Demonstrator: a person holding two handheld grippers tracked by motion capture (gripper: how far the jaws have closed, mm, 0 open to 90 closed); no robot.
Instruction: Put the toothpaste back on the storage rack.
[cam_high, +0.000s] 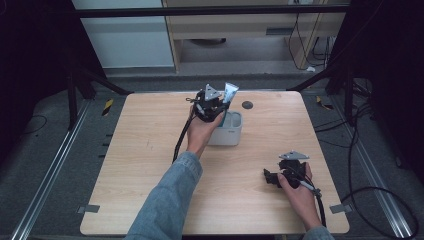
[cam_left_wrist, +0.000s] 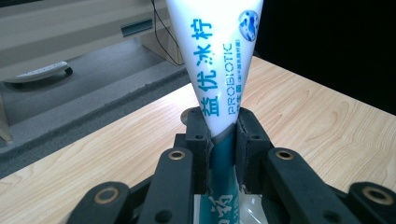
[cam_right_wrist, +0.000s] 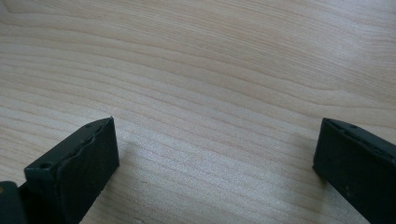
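Left gripper (cam_left_wrist: 220, 128): jaws clenched on a white-and-teal toothpaste tube (cam_left_wrist: 219, 60), pinched at its narrow part, the wide crimped end flaring up past the jaw tips. In the high view this gripper (cam_high: 216, 102) sits toward 12 o'clock on the wooden table (cam_high: 150, 150), directly over the 9 o'clock rim of a small white rectangular container (cam_high: 229, 131); the tube (cam_high: 230, 92) stands tilted above that container. Container contents: cannot tell, the hand and gripper cover the opening. Right gripper (cam_right_wrist: 215, 154): released, jaws spread wide with bare wood grain between them, holding nothing. High view places it (cam_high: 272, 177) near 4 o'clock on the table, low against the surface, well apart from the container. The left gripper view alone resolves the tube's print, "PROBIOTIC" with blue characters; the high view alone shows a small dark disc (cam_high: 247, 105) at 1 o'clock of the container.
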